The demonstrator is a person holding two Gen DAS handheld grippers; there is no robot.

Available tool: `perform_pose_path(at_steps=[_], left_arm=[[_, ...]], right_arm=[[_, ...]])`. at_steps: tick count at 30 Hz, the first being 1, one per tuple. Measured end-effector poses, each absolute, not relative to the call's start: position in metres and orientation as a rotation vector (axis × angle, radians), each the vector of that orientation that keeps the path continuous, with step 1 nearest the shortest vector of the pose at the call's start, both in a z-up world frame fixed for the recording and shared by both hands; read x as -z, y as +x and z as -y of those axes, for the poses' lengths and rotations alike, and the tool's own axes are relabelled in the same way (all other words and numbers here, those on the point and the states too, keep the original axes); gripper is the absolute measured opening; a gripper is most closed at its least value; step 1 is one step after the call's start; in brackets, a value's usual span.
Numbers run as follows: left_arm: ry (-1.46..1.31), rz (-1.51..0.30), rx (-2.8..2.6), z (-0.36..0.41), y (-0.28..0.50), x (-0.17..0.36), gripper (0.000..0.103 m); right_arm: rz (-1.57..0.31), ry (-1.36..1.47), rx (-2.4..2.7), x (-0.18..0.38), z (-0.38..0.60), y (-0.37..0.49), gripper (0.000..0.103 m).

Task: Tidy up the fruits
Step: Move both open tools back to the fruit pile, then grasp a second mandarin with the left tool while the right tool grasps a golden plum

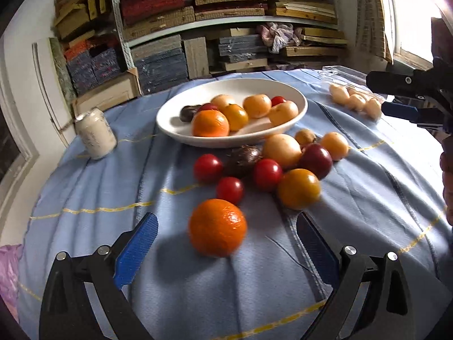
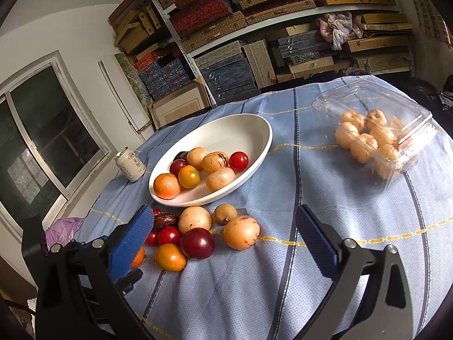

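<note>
- Can [image 1: 95, 133]: upright at the left of the bench [image 1: 85, 187], on the blue cloth [image 1: 198, 291], well apart from the fruit.
- Left hand-held gripper [image 1: 226, 243]: jaws spread wide and grasping nothing; an orange [image 1: 217, 227] lies on the cloth between the two blue pads [image 1: 137, 250], touching neither.
- Bowl [image 1: 170, 124]: white, at mid-bench, holding a second orange [image 1: 210, 123], yellow and tan fruits, small red ones and a dark one.
- Loose fruit [image 1: 283, 167]: a cluster on the cloth just in front of the bowl, red, yellow, tan and dark purple, several touching.
- Right hand-held gripper [image 2: 223, 232]: released, jaws wide apart, empty, above the loose cluster; a tan fruit [image 2: 241, 232] lies between its pads. In the left wrist view it shows at the right edge.
- Clear box [image 2: 419, 130]: plastic, lid open, at the right of the bench, holding tan fruits [image 2: 363, 147].
</note>
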State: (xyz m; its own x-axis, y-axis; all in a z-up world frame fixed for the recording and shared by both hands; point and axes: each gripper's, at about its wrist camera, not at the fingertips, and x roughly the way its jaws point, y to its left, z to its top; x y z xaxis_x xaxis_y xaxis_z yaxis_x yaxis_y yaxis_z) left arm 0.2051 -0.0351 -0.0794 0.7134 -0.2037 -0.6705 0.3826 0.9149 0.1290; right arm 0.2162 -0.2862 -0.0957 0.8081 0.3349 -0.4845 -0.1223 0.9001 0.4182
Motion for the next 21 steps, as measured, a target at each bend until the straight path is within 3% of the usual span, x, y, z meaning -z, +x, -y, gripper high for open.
perform_pose_path(at_steps=[4, 13, 18, 21], left_arm=[[0.193, -0.759, 0.345, 0.03, 0.216, 0.084, 0.096], [0.124, -0.827, 0.351, 0.021, 0.227, 0.091, 0.063], [0.107, -0.851, 0.365, 0.02, 0.231, 0.094, 0.061], [0.094, -0.87, 0.376, 0.02, 0.234, 0.096, 0.047]], right_arm=[[-0.588, 0.376, -0.253, 0.097, 0.283, 0.216, 0.098], [-0.606, 0.313, -0.281, 0.1, 0.27, 0.217, 0.098], [-0.612, 0.274, -0.288, 0.103, 0.264, 0.217, 0.098], [-0.615, 0.258, -0.29, 0.105, 0.261, 0.217, 0.098]])
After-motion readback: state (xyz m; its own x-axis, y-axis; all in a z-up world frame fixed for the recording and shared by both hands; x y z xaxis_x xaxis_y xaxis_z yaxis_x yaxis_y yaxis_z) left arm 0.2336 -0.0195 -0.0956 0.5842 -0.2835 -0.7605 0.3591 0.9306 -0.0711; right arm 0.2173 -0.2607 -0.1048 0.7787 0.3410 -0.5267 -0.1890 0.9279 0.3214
